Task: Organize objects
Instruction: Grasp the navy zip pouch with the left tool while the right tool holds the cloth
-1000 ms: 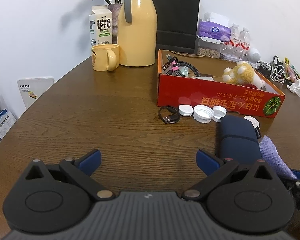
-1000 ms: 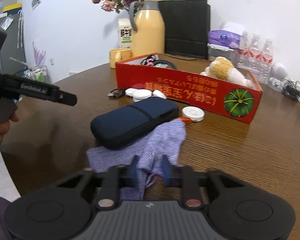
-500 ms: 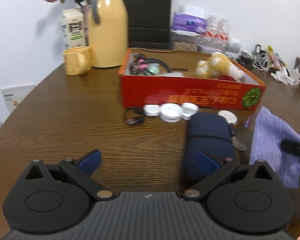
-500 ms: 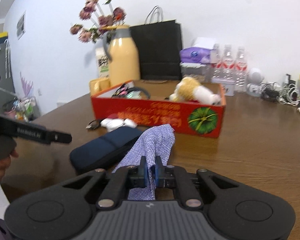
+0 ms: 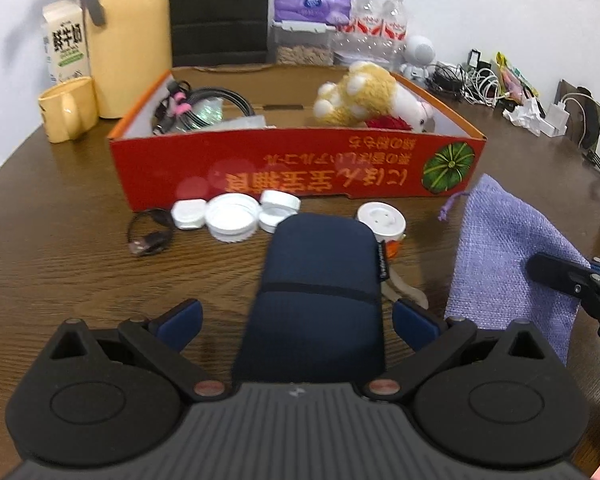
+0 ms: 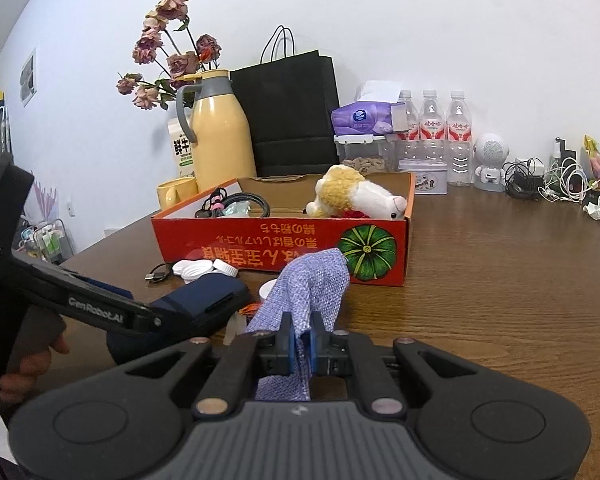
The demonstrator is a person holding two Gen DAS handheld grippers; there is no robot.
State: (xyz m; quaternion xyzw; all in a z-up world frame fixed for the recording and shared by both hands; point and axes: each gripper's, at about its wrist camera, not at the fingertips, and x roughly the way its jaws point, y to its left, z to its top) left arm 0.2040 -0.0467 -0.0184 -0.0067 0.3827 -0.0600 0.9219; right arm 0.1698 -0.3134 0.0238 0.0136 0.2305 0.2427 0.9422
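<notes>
The right gripper (image 6: 301, 345) is clenched on a lilac woven drawstring pouch (image 6: 306, 288), and its blue pads pinch the cloth between them, so that the pouch hangs lifted above the brown wooden worktop (image 6: 500, 280). In the left wrist view the same pouch (image 5: 504, 256) shows at the right side, with its little cord end free near the red cardboard box (image 5: 300, 172). The left gripper (image 5: 298, 322) is released, with its jaws wide apart on both sides of a dark navy soft zip case (image 5: 316, 280); the blue pads do not press on the case, and the case lies flat on the worktop and runs away from the gripper toward the box. The red box stands in the middle of the worktop, and a yellow and white plush toy (image 5: 370, 96) and some black coiled cables (image 5: 204, 106) lie inside it. Just before the front wall of the box lie several white plastic lids (image 5: 232, 216), a small black cable (image 5: 148, 232) and one more round white lid (image 5: 381, 218) beside the far end of the case. Toward the far edge of the worktop stand a yellow thermos jug (image 5: 126, 36), a yellow mug (image 5: 68, 110) and a milk carton (image 5: 65, 46). A person's hand (image 6: 32, 356) holds the left gripper's handle in the right wrist view.
</notes>
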